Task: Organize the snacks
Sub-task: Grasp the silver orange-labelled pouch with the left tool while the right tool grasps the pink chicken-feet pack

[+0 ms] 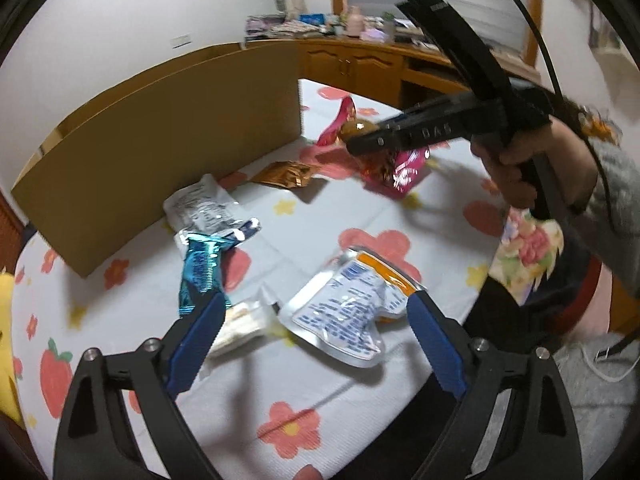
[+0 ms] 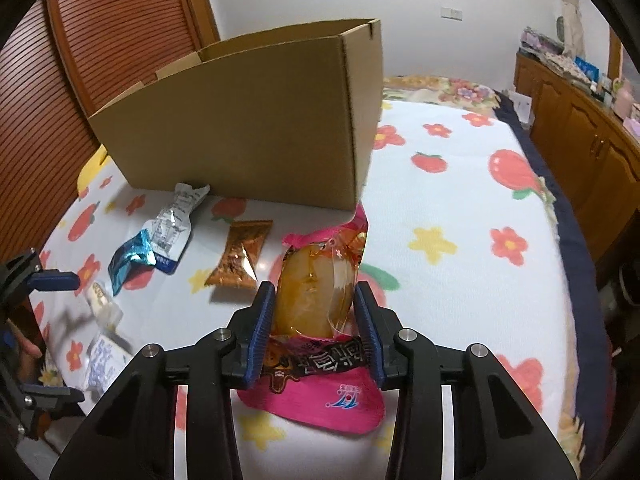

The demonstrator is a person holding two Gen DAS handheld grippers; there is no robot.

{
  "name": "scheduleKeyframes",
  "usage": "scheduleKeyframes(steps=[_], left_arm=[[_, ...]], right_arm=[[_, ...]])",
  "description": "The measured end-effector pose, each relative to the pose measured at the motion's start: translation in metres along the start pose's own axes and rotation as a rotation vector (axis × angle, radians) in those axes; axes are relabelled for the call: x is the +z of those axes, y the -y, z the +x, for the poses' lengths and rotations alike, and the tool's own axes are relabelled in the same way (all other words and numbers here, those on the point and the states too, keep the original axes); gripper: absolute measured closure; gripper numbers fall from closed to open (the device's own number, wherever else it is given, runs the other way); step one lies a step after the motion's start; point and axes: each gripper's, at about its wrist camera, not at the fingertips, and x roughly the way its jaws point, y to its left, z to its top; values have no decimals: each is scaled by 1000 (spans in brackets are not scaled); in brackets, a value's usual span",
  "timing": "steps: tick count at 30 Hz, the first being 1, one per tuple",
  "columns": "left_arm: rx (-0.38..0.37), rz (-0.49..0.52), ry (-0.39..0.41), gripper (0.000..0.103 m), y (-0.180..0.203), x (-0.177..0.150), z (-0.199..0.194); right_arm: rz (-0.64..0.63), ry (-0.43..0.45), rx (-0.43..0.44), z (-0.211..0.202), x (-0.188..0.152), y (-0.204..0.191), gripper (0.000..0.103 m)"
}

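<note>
Sitting at far left on the flowered bed: an open cardboard box, its long wall facing the snacks, its near corner almost touching the top of the pink pack. Lying just in front of that wall: a silver pouch with a crumpled blue wrapper overlapping its lower end. Resting below those, near the bed's left edge: a small pale packet and a second silver pouch with blue print and an orange strip along one side. Hovering over this pair with jaws spread wide and gripping nothing: the left claw, one blue pad beside the blue wrapper, the other beside the printed pouch.

Lying flat to the right, apart from the others: a brown-gold sachet.

Being pinched further right, in the right claw: a pink pack with a clear window showing a yellowish bun-like piece, a dark band of lettering and a pink lower flap with a blue logo. Pressing on both sides of the window: the blue pads. Hanging clear of the bed, in the left view, with its top twisted into a pink tail.

Spreading right of the box and pack: a wide stretch of uncluttered bedspread, ending at a dark-trimmed edge before wooden cabinets.
</note>
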Motion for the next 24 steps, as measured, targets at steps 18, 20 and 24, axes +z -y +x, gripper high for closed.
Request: scheduleKeyframes(steps=[18,20,24], left_arm=[[-33,40,-149,26,2,12,33],[-40,32,-157,26,1,13,34],[-47,36,-174,26,2,13,34]], right_arm=[[73,19,-7,0,-10,34,62],[76,24,-5,0,-11,36,62],[65,30,-15,1,-11,34,62]])
